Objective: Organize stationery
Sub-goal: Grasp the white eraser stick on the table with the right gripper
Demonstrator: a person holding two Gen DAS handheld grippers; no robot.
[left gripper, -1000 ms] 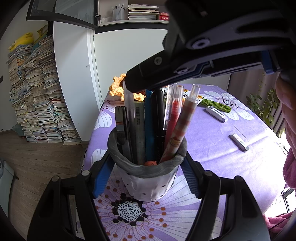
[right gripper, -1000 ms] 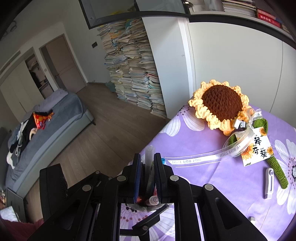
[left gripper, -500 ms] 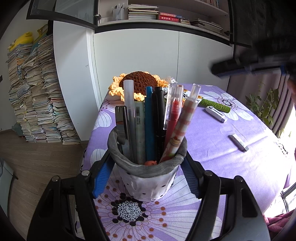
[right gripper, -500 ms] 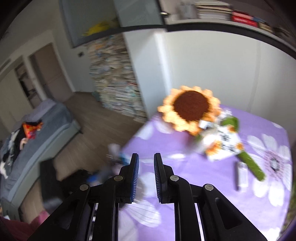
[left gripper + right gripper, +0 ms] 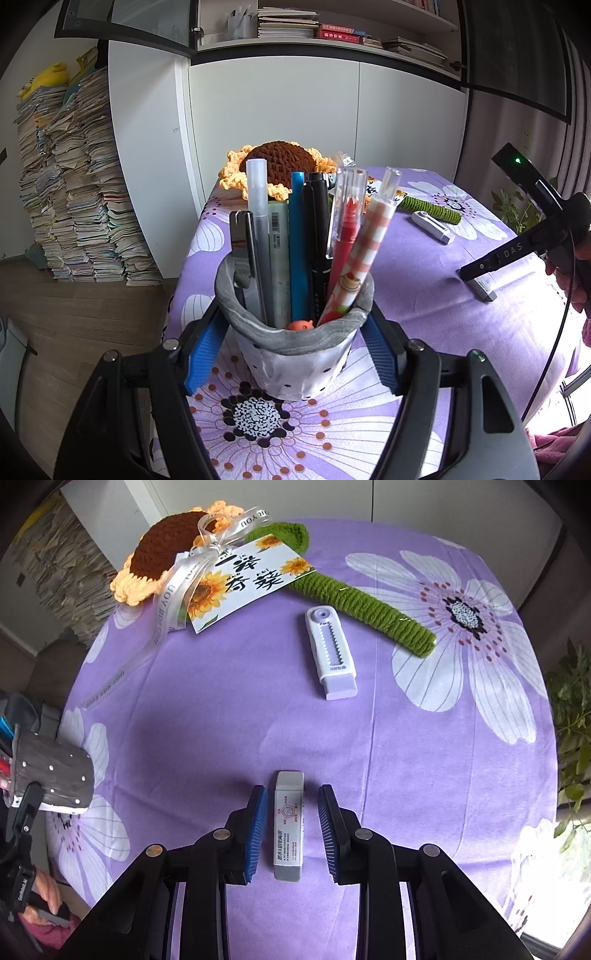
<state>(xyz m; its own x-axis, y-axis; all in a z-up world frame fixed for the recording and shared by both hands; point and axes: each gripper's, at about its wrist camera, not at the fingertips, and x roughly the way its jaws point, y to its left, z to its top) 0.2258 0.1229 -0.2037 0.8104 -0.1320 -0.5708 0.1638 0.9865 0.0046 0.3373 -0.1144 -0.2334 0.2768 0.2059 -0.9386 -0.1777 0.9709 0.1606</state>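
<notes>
Stationery on a table (image 5: 229,716) covered by a purple cloth printed with large white flowers. Left gripper (image 5: 291,354): its blue pads press against both sides of a grey, dotted fabric pen holder (image 5: 295,354), which stands upright on the cloth near the table's front edge. The holder contains several pens (image 5: 297,243) standing upright, among them a blue one, a black one, a red one and one in an orange check.

Right gripper (image 5: 291,834): pointed steeply down at the table, jaws spread and just opened wider. A grey-and-white eraser (image 5: 289,827) in a printed sleeve lies flat on the cloth between the pads, its long axis parallel to them, with a clear gap on each side; neither pad touches it.

Farther back lies a white and lilac correction tape (image 5: 331,653), well apart from the eraser. Beyond it rests a crocheted sunflower (image 5: 162,550) with a green stem, a ribbon and a printed card (image 5: 247,579). In the right wrist view the pen holder appears at the left edge.
</notes>
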